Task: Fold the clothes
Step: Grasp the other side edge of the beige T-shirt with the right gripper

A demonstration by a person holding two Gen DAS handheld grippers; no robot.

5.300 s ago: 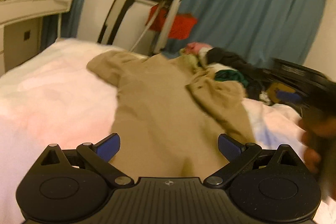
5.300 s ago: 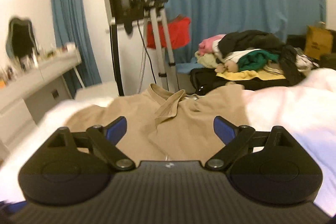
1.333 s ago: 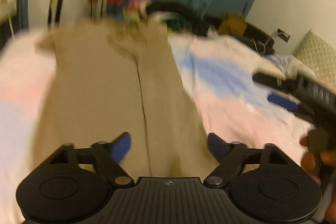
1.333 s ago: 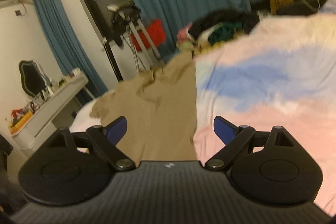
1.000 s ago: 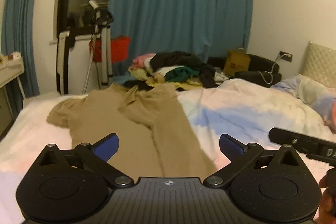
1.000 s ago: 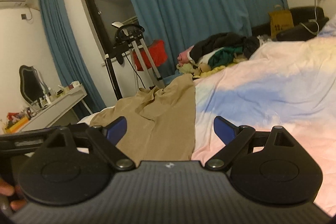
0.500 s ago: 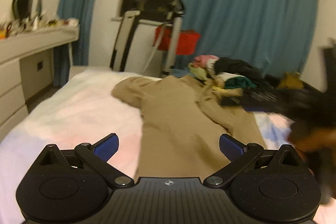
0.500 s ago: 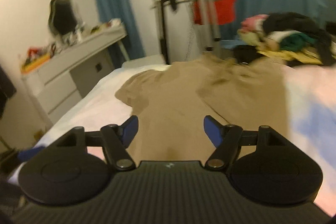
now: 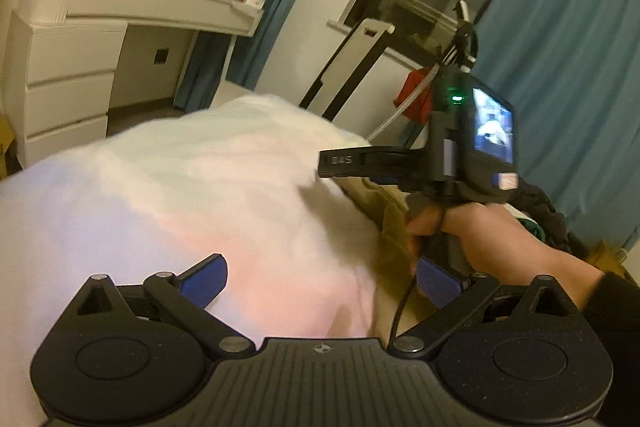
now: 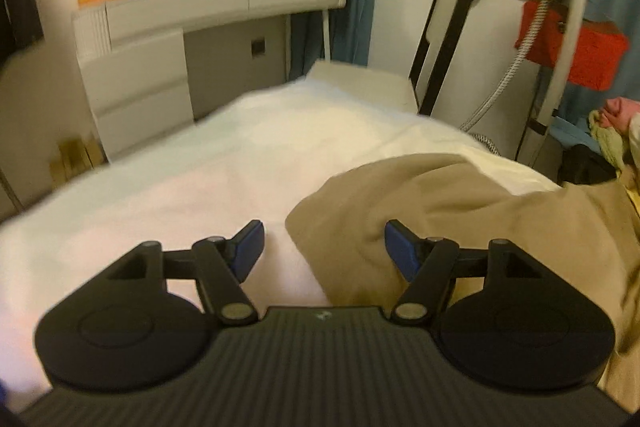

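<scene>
- On the bed [image 10: 224, 163], a tan garment [image 10: 472, 211] lies spread toward the right side of the pale bedding, its rounded, rumpled end pointing left toward the middle of the mattress.
- From the right wrist view, the cloth's long axis runs from that near-left end back and to the right, where it passes out of frame.
- The right gripper [image 10: 324, 247] hovers low over the garment's edge with its jaws apart; the blue left fingertip [image 10: 250, 247] sits over bare bedding, the right one over tan fabric, and nothing is held between them.
- Whether those fingertips touch the cloth cannot be told.
- The left gripper [image 9: 320, 281] has its jaws wide apart over the white bedding, gripping nothing.
- In the left wrist view, the right hand [image 9: 492, 239] grips the other tool's handle, which reaches leftward above a strip of the tan garment [image 9: 380, 199] at the bedding's right edge.
- Beyond the bed stand a white dresser [image 10: 160, 39] cluttered with small items, blue curtains [image 9: 560, 67], and a pile of mixed clothes [image 10: 612, 131] at far right.
- A red cloth [image 10: 568, 47] hangs on an upright stand [image 10: 568, 39] near the window.
</scene>
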